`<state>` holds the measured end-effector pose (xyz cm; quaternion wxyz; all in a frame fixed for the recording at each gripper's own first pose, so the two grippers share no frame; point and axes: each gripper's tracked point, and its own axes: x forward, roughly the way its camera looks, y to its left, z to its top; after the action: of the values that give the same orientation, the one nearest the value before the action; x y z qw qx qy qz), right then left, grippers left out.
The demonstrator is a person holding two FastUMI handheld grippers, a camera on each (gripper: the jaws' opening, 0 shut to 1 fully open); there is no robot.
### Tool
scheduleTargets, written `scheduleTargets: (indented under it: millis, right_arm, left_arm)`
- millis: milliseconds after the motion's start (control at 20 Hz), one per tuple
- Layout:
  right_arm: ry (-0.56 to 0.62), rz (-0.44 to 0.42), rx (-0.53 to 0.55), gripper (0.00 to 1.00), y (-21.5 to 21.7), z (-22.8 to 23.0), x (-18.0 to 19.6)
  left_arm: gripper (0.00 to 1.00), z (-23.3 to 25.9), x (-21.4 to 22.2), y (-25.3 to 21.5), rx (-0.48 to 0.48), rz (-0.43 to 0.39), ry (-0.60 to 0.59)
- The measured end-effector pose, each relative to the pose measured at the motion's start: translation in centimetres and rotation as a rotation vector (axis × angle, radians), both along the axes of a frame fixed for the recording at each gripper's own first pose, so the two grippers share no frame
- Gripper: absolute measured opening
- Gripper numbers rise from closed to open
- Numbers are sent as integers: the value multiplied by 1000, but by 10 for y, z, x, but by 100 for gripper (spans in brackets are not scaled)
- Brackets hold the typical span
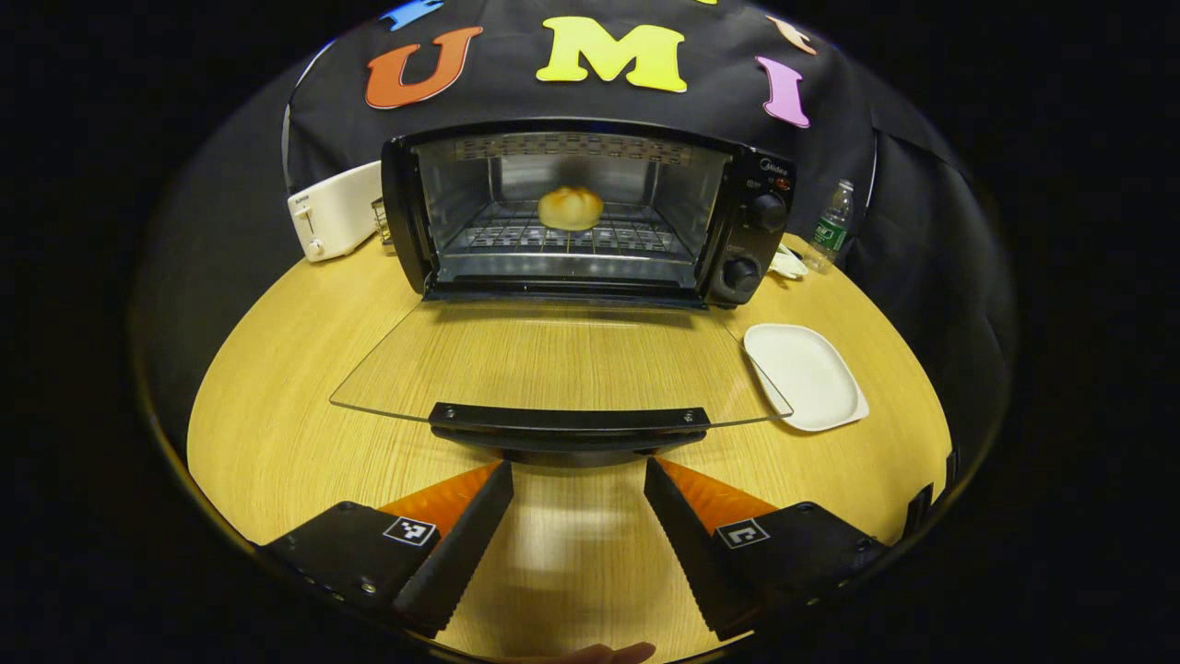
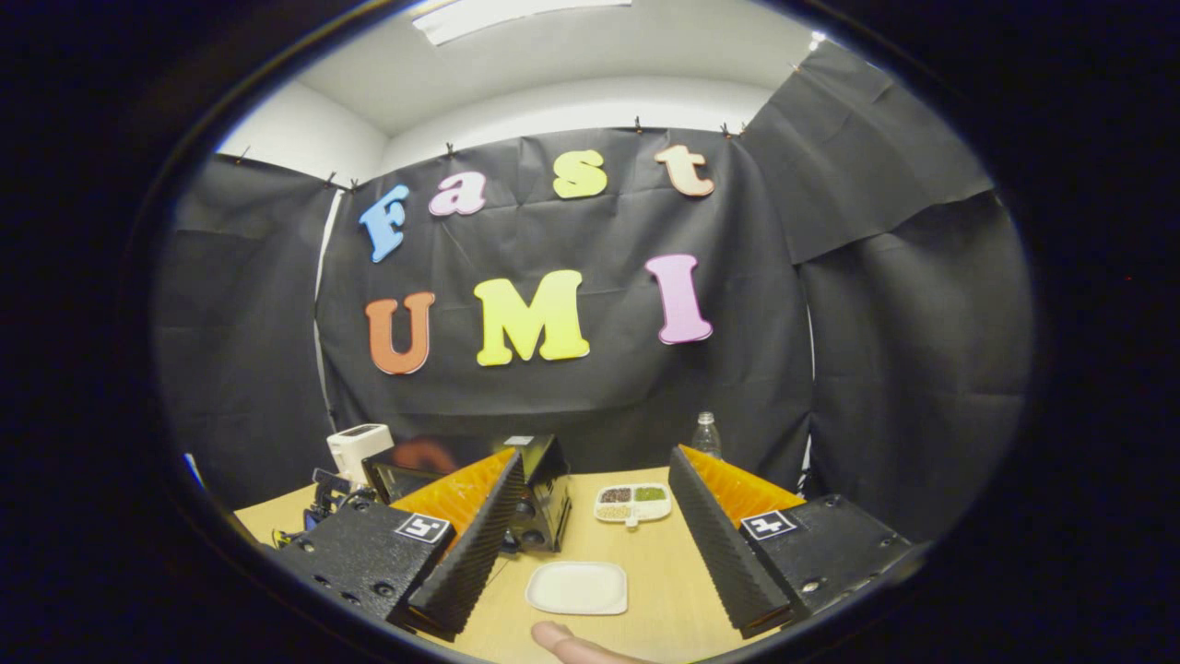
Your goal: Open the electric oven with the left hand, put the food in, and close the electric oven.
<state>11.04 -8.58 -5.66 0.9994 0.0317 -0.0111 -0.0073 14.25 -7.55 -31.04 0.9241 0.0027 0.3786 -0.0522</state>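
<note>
— Where is the oven [image 1: 590, 217], and which way does it face?

— It sits at the far side of the round wooden table [image 1: 277, 406], its long side running left to right across the left gripper view. Its mouth faces straight toward the camera. The glass door [image 1: 553, 364] is folded all the way down and lies flat above the tabletop, with the dark handle [image 1: 569, 420] at its near edge.

— And the food?

— A round bun [image 1: 570, 208] rests on the wire rack [image 1: 553, 238] inside, about in the middle of the cavity.

— The tongs?

— The left gripper [image 1: 578, 480] is spread wide with nothing between its fingers, just short of the door handle and not touching it. The right gripper [image 2: 595, 489] is also spread apart and empty, held higher, aimed at the booth's back wall.

— What else is on the table?

— A white plate [image 1: 804, 373] to the right of the door, bare. A white toaster [image 1: 334, 210] left of the oven, a water bottle [image 1: 832, 226] behind on the right. The right gripper view also shows a small divided dish [image 2: 633, 503] of grains beside the oven.

— The room?

— Black cloth hung on the walls, a white ceiling with a light panel [image 2: 516, 14] above.
</note>
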Motion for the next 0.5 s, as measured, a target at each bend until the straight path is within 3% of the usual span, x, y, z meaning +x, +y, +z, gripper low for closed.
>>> scheduleTargets:
  millis: [500]
  right_arm:
    - [8,-18,0,96,-6,-6,-3]
  left_arm:
    - [95,59,33,4,60,-15,-162]
